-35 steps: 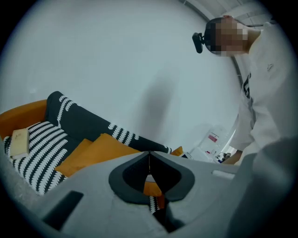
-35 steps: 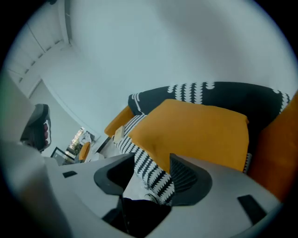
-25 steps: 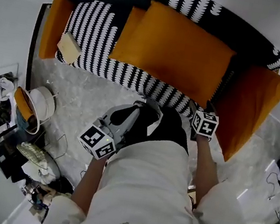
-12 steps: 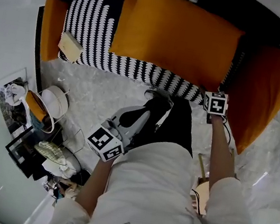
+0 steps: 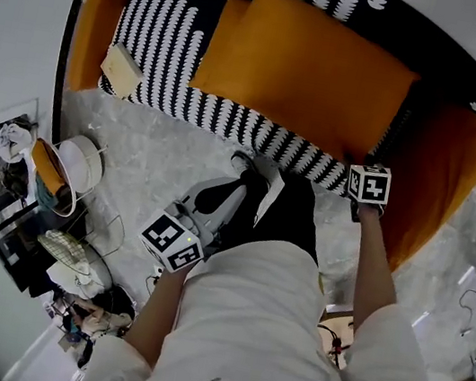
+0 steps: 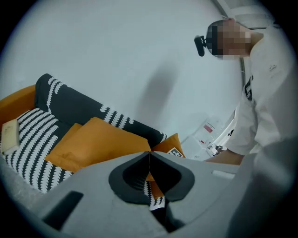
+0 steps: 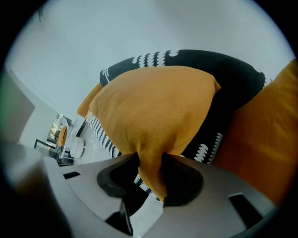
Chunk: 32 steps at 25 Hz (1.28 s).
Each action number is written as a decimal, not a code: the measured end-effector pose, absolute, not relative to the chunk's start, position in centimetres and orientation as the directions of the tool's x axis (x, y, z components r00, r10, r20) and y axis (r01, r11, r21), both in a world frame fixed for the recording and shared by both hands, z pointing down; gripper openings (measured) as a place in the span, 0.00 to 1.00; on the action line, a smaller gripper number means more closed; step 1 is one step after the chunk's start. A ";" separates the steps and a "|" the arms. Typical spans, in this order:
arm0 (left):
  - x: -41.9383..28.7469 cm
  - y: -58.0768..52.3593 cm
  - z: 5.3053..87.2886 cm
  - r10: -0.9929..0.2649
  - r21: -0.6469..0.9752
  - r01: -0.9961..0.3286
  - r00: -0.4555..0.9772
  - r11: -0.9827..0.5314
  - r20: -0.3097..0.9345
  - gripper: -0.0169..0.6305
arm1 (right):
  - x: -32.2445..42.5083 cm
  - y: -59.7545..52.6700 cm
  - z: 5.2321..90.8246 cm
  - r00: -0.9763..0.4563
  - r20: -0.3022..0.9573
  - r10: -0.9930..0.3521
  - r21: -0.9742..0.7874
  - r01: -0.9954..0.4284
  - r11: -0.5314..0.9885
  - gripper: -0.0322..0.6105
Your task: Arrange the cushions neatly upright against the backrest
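right gripper closing on the big orange cushion corner between its jaws, probably to stand it against the backrest beyond; left gripper fully closed, empty.

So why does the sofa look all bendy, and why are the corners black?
Head view: the wide lens bends the sofa into a curve. Left gripper view and right gripper view: the round lens leaves the corners black.
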<state>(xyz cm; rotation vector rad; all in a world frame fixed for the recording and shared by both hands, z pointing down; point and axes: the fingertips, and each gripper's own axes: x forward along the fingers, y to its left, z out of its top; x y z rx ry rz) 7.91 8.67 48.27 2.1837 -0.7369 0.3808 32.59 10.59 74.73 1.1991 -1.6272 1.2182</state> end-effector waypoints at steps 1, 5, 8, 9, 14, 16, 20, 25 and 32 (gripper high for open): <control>7.5 8.4 48.0 -0.398 0.581 -0.620 0.784 -0.527 0.476 0.05 | 32.3 10.3 74.0 -0.269 0.933 -0.239 -0.248 -0.962 0.117 0.28; 5.3 7.8 46.4 -0.467 0.561 -0.632 0.774 -0.534 0.428 0.05 | 30.5 9.5 70.7 -0.260 0.934 -0.246 -0.222 -0.959 0.175 0.16; 2.6 8.1 45.5 -0.518 0.564 -0.640 0.763 -0.522 0.386 0.05 | 28.4 9.1 67.8 -0.299 0.918 -0.260 -0.255 -0.948 0.189 0.13; 1.4 8.3 45.4 -0.535 0.574 -0.643 0.757 -0.508 0.375 0.05 | 27.3 8.9 66.6 -0.320 0.908 -0.271 -0.277 -0.943 0.186 0.12; -5.7 9.7 44.5 -0.585 0.592 -0.637 0.747 -0.493 0.316 0.05 | 19.3 8.5 60.8 -0.453 0.819 -0.352 -0.416 -0.892 0.180 0.11; -8.5 10.2 43.9 -0.600 0.579 -0.642 0.741 -0.503 0.301 0.05 | 16.2 8.2 58.7 -0.480 0.787 -0.388 -0.451 -0.876 0.170 0.10; -13.5 10.6 43.4 -0.628 0.563 -0.649 0.729 -0.511 0.271 0.05 | 11.3 6.1 54.8 -0.502 0.706 -0.500 -0.517 -0.848 0.121 0.10; -20.0 11.7 43.8 -0.649 0.563 -0.658 0.715 -0.500 0.260 0.05 | 4.5 3.0 50.0 -0.554 0.550 -0.625 -0.665 -0.743 0.073 0.09; -28.0 12.7 44.3 -0.697 0.578 -0.687 0.667 -0.440 0.263 0.05 | -1.1 -1.4 41.8 -0.554 0.344 -0.758 -0.714 -0.678 0.172 0.09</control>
